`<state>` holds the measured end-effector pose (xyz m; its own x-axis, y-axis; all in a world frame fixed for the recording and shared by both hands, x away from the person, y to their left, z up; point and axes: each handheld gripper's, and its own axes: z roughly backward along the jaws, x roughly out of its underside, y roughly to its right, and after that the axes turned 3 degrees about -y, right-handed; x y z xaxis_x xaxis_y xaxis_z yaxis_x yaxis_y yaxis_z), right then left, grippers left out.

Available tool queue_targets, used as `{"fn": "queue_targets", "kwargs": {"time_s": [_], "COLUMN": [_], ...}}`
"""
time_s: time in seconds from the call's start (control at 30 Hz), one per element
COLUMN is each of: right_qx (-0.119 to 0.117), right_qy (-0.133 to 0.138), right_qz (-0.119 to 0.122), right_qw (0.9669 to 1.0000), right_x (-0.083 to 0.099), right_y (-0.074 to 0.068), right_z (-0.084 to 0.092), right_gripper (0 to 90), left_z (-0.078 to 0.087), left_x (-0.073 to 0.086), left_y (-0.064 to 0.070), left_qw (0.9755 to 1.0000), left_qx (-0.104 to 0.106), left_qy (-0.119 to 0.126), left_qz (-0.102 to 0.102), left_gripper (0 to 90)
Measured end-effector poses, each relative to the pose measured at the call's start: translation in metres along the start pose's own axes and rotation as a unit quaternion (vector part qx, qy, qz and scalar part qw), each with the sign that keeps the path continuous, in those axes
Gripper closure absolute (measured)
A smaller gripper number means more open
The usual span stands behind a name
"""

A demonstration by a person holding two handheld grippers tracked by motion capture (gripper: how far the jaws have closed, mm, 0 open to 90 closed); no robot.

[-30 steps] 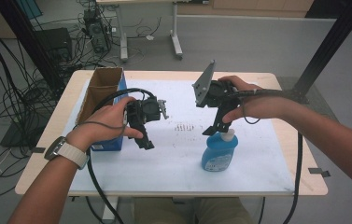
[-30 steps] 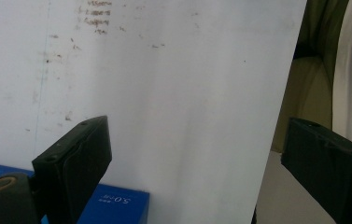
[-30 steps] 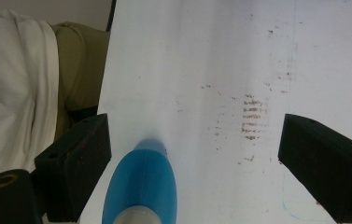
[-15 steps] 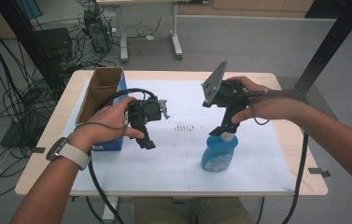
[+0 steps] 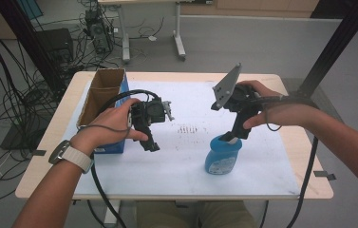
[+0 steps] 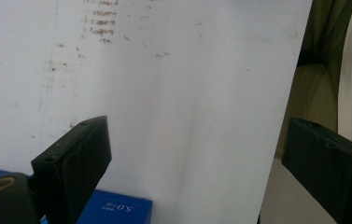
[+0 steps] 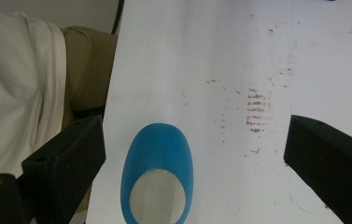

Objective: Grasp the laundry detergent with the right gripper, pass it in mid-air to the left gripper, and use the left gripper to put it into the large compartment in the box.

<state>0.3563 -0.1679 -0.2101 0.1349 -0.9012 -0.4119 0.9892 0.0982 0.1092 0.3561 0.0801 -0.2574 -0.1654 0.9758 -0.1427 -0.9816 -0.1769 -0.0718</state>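
The bottle stands on the sheet, right of the box.

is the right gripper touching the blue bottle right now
Apart. In the right gripper view the right gripper stands wide open, with white paper showing between each pad and the blue bottle.

This is a lab or workshop room. A bare grey floor carries tangles of black cables at nine o'clock, computer equipment at eleven, and a second desk on metal legs at twelve.
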Motion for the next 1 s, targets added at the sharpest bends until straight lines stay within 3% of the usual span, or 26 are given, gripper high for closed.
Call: {"fn": "queue_targets", "kwargs": {"time_s": [0.43, 1.0], "right_qx": [0.011, 0.023], "right_qy": [0.016, 0.005], "right_qz": [0.009, 0.005], "right_qw": [0.9998, 0.9997], "right_x": [0.021, 0.046], "right_y": [-0.008, -0.015], "right_z": [0.003, 0.002], "right_gripper": [4.2, 3.6], "left_z": [-0.004, -0.004], "left_x": [-0.003, -0.006], "left_y": [0.0, 0.0], "left_qw": [1.0, 1.0], "left_qx": [0.0, -0.004], "left_qy": [0.0, 0.003], "left_qz": [-0.002, -0.002], "left_gripper": [8.8, 8.8]}}
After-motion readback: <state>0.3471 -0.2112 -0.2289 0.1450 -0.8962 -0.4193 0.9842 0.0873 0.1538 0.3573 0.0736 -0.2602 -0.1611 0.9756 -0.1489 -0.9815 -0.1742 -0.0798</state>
